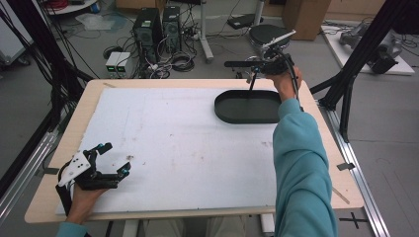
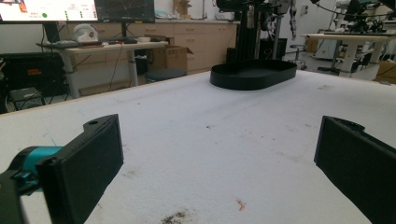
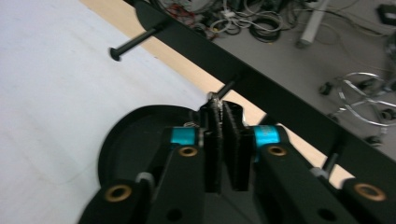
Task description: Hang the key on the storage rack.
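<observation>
My right gripper (image 1: 267, 64) is held high over the far rim of a black oval tray (image 1: 223, 112) at the back right of the table. In the right gripper view its jaws (image 3: 223, 109) stand almost together, and a short peg with a silvery tip sits at the pads. That peg belongs to a long black bar (image 3: 280, 98) with several pegs, which hangs level above the tray (image 3: 126, 144). One thin peg (image 1: 252, 85) points down into the tray. My left gripper (image 1: 116, 158) rests at the front left of the white mat, open, with nothing between its jaws (image 2: 219, 154).
A white mat (image 1: 178, 143) covers most of the wooden table (image 1: 316, 123). The tray (image 2: 252, 80) looks bare inside. A teal sleeve (image 1: 301, 168) reaches along the right side. Computer towers (image 1: 155, 29), cables and a stool (image 1: 269, 33) stand on the floor beyond.
</observation>
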Available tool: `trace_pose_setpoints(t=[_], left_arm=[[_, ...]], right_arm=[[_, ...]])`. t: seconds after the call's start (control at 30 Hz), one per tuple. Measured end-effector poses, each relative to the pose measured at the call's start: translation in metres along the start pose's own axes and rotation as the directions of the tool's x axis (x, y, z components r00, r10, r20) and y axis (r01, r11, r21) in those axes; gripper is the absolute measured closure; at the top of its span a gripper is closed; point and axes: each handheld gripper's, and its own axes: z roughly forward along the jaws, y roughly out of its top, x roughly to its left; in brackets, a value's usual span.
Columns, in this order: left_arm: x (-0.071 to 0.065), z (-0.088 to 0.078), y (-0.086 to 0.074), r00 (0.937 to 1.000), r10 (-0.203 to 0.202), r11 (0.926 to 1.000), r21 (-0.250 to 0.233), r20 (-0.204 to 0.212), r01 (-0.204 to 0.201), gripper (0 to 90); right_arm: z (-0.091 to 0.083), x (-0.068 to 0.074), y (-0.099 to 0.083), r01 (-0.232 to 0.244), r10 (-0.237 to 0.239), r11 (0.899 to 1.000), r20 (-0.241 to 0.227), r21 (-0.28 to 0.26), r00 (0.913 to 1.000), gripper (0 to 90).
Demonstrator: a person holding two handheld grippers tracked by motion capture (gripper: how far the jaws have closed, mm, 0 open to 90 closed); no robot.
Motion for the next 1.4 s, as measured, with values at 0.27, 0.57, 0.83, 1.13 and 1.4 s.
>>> trace_pose_setpoints(t=[0.27, 0.57, 0.83, 1.13, 1.4], left_arm=[[0.0, 0.0, 0.0, 1.0, 0.001, 1.0, 0.001, -0.001, -0.001, 1.7], [0.0, 0.0, 0.0, 1.0, -0.001, 1.0, 0.001, -0.001, 0.001, 1.7], [0.0, 0.0, 0.0, 1.0, 0.003, 1.0, 0.001, 0.0, -0.003, 1.7], [-0.002, 0.002, 0.001, 0.9999, 0.013, 0.9998, 0.017, -0.011, -0.013, 1.7], [-0.003, 0.002, 0.001, 0.9996, 0.019, 0.9995, 0.025, -0.019, -0.019, 1.7]], right_arm=[[-0.002, -0.003, -0.001, -0.022, 0.022, 0.999, 0.008, -0.024, 0.9997, 77.8], [-0.008, -0.002, -0.001, -0.023, 0.023, 0.999, -0.007, -0.048, 0.9997, 73.0], [-0.018, 0.004, -0.005, -0.116, 0.11, 0.986, -0.061, -0.116, 0.9921, 30.0], [-0.047, 0.03, -0.034, -0.184, 0.163, 0.96, -0.114, -0.213, 0.9801, 0.5], [-0.076, 0.066, -0.087, -0.11, 0.05, 0.937, -0.183, -0.332, 0.9818, 0.5]])
